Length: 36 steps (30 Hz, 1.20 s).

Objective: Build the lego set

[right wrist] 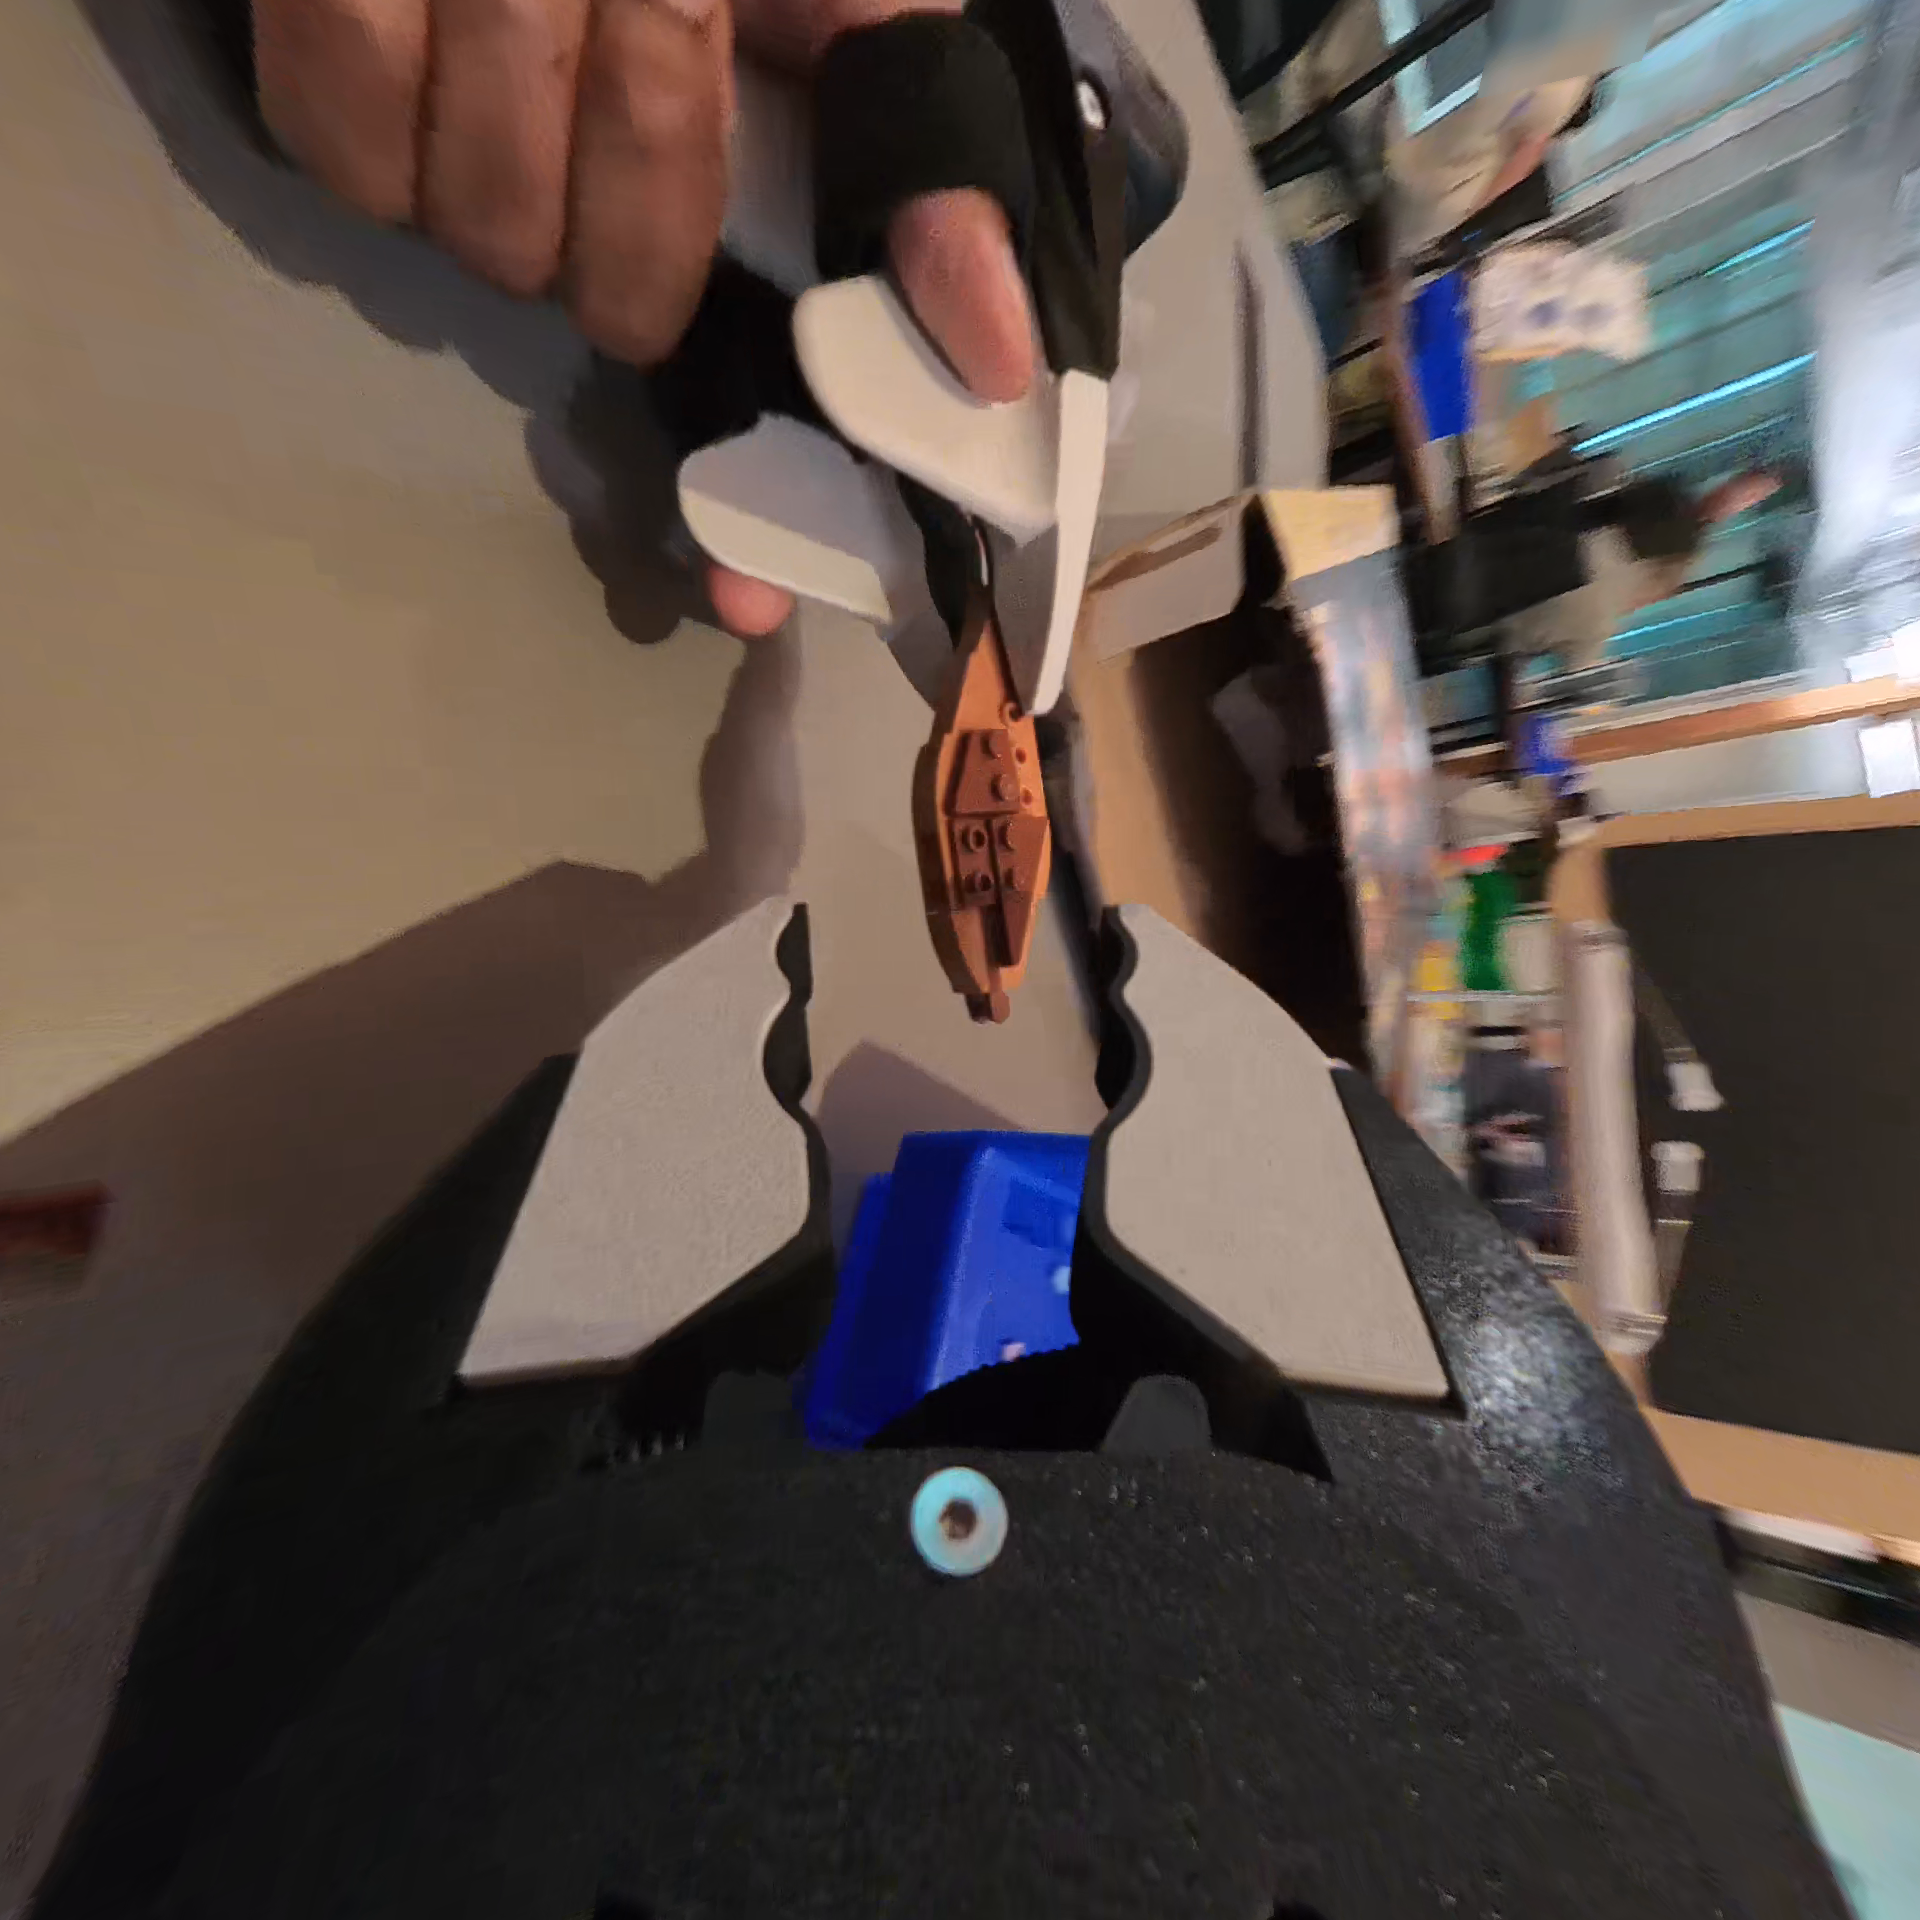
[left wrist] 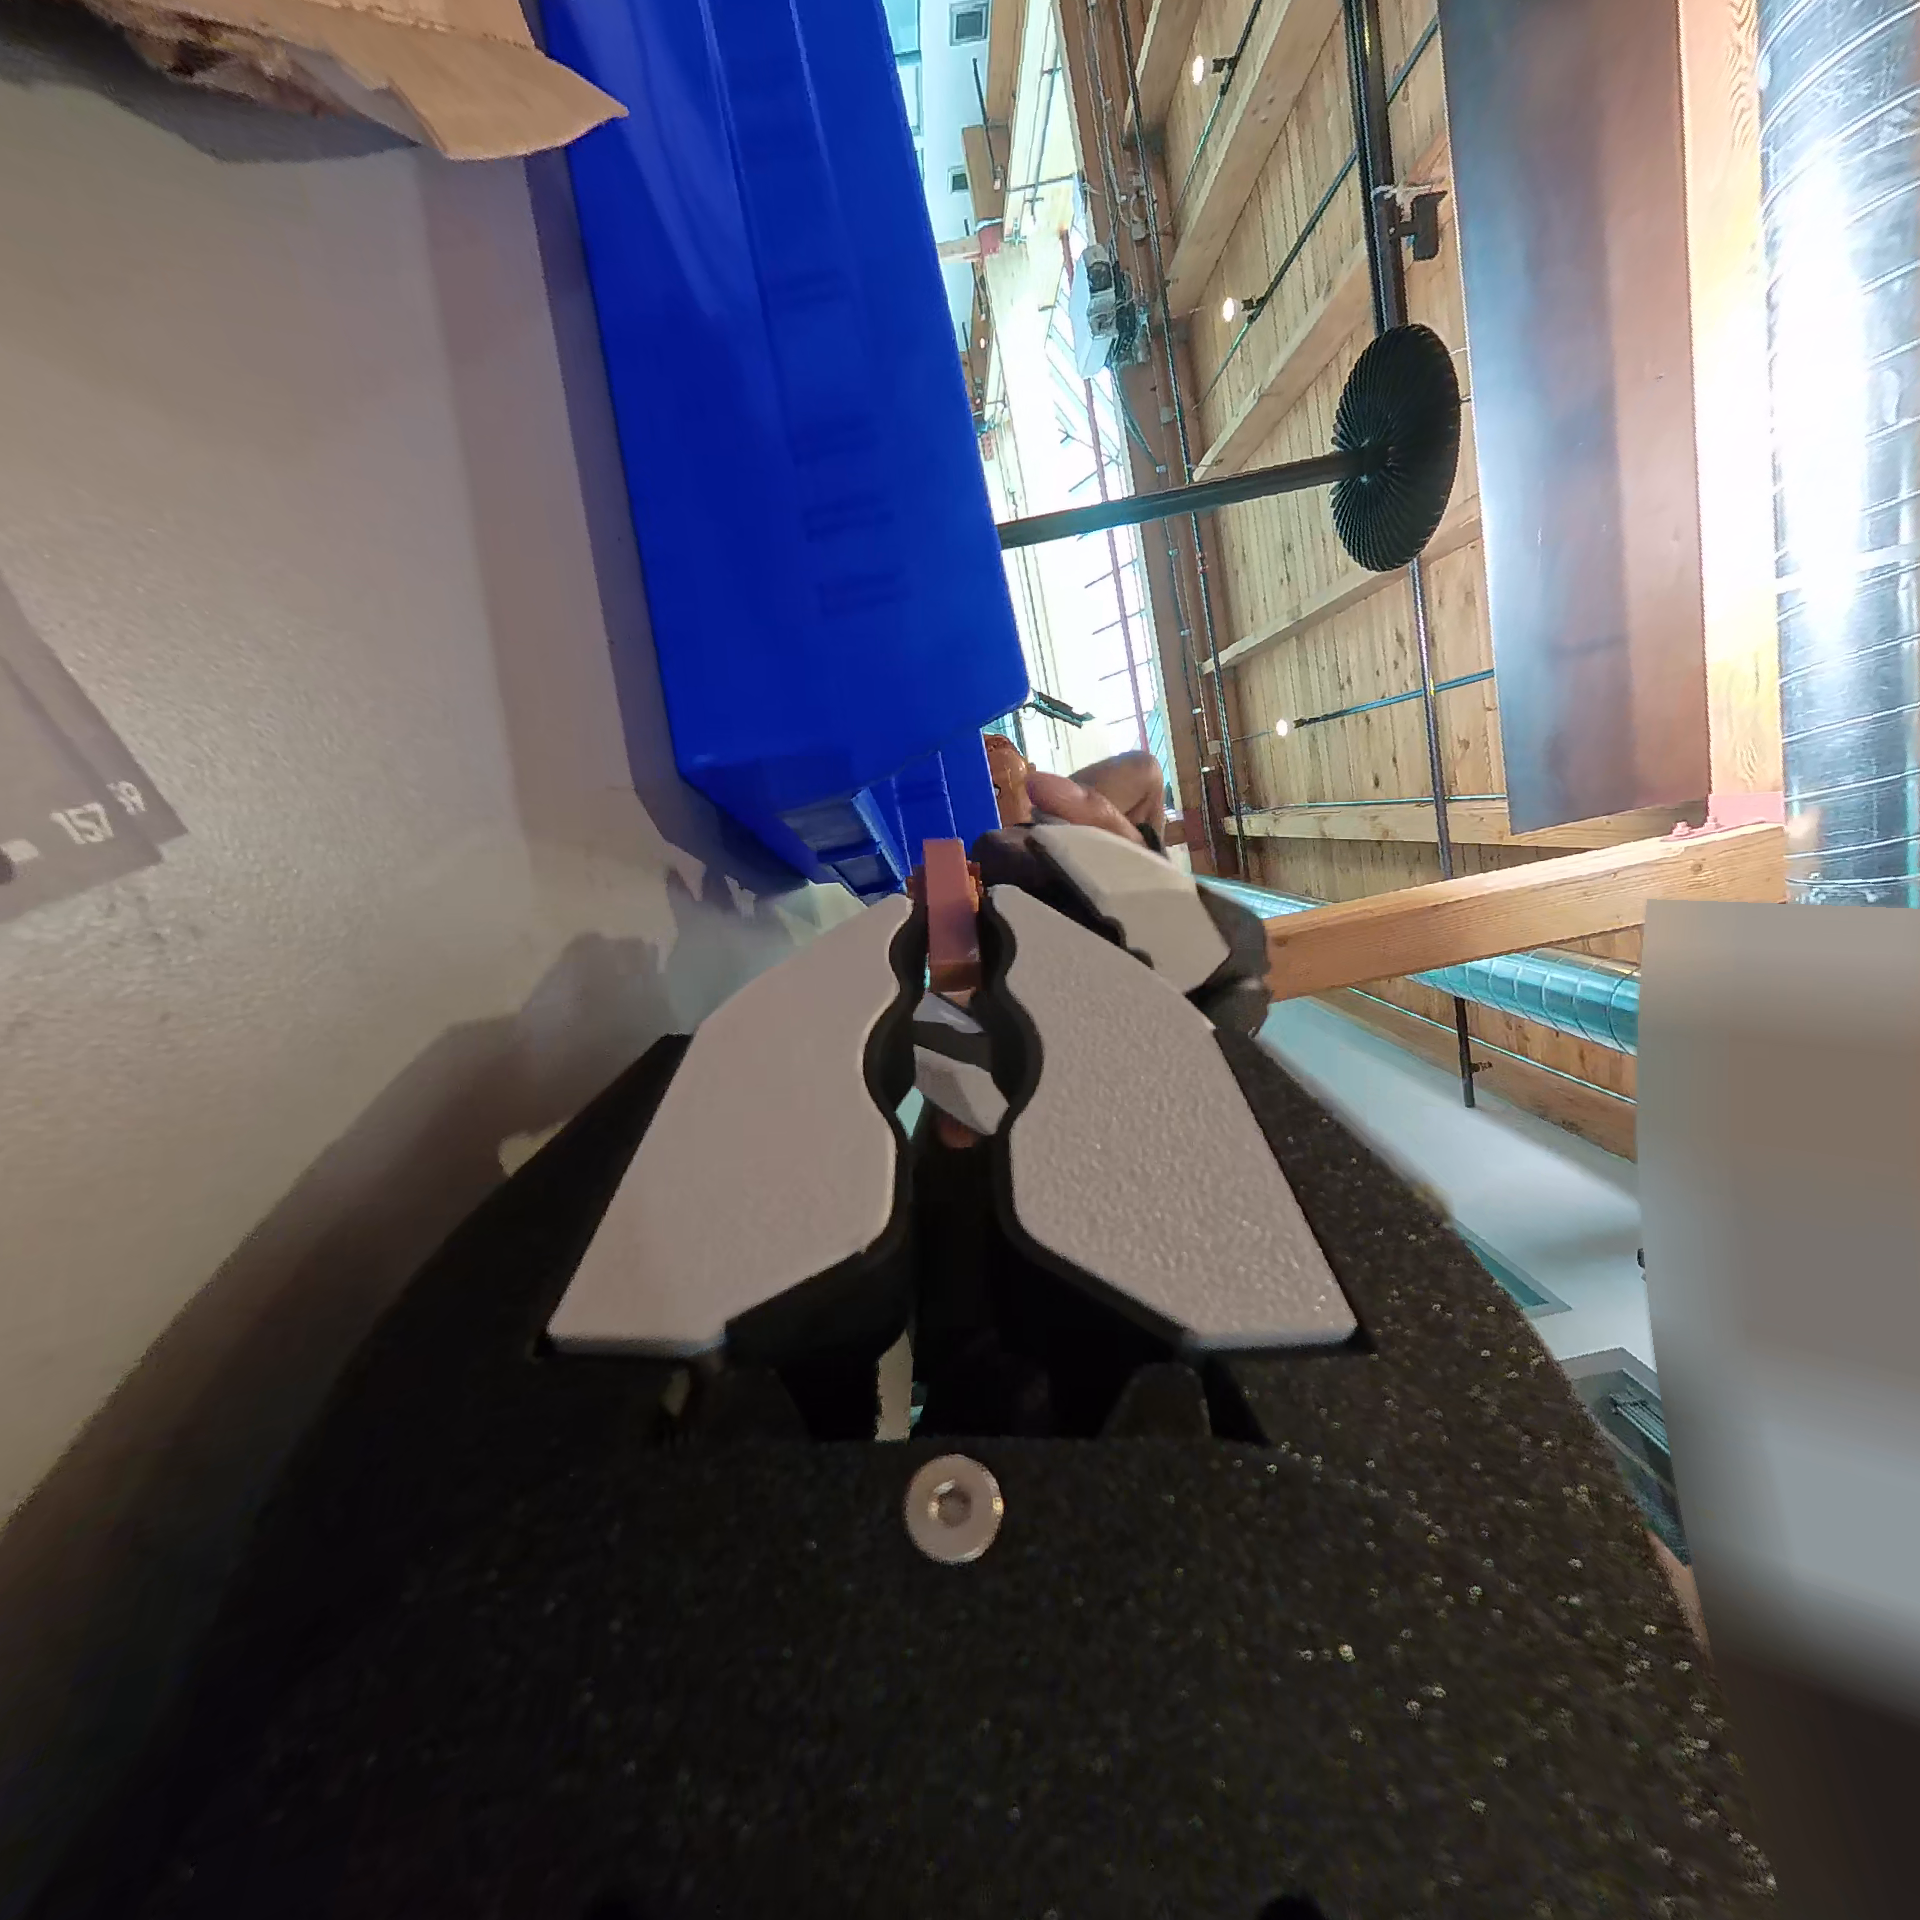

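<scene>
My left gripper (left wrist: 951,920) is shut on a brown brick model (left wrist: 948,904), with both pads pressed on its end. In the right wrist view the left gripper (right wrist: 1003,634) comes in from above, held by a hand (right wrist: 499,135). The boat-shaped brown model (right wrist: 982,831), studded plates on its face, hangs down from it. My right gripper (right wrist: 956,935) is open. The model's lower tip stands between its fingertips with a gap on each side. One right gripper finger (left wrist: 1127,894) shows just beyond the model in the left wrist view.
Blue plastic bins (left wrist: 810,416) stand on the pale table (left wrist: 260,520); one shows under my right gripper (right wrist: 966,1268). A cardboard box (right wrist: 1195,727) stands behind the model, with another box corner (left wrist: 416,73) and a grey card (left wrist: 73,790) near the left gripper. One gripper's finger ends stand about 4 centimeters off the other's.
</scene>
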Motion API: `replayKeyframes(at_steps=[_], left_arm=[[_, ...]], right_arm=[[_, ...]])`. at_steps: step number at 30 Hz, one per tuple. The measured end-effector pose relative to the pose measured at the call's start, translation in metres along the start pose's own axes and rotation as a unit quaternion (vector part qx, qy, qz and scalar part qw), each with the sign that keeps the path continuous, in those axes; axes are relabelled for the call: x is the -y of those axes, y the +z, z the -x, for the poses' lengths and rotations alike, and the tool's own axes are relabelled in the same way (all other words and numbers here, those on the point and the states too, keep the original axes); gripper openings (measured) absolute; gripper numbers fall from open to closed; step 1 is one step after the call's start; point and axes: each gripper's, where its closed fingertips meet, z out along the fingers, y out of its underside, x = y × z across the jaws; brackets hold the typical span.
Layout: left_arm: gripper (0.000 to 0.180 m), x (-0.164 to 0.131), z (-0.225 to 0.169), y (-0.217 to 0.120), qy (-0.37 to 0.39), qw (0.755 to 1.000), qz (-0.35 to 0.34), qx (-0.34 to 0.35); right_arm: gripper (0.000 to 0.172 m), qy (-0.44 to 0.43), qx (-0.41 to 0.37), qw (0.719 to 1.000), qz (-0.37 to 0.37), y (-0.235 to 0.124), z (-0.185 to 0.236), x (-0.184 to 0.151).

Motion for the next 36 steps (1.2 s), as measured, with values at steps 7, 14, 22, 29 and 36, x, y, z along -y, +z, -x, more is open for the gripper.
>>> replayKeyframes(at_steps=[7, 14, 22, 29, 36], left_arm=[[0.009, -0.003, -0.001, 0.001, -0.010, 1.000, 0.019, -0.006], [0.009, -0.004, -0.002, 0.003, -0.025, 0.999, 0.036, -0.013], [0.008, -0.008, -0.004, 0.004, -0.029, 0.998, 0.057, -0.023], [0.014, -0.005, -0.010, 0.005, -0.014, 0.998, 0.059, -0.035], [0.039, -0.016, -0.022, 0.010, 0.015, 0.995, 0.084, -0.046]], right_arm=[[0.050, -0.151, -0.152, 0.976, 0.033, 0.001, -0.012, -0.005], [0.035, -0.243, -0.231, 0.942, 0.011, 0.001, -0.013, 0.004], [0.017, -0.284, -0.251, 0.925, 0.021, 0.004, -0.009, 0.004], [0.017, -0.275, -0.271, 0.922, 0.038, 0.005, -0.013, 0.006], [0.017, -0.243, -0.285, 0.925, 0.065, 0.008, -0.016, 0.005]])
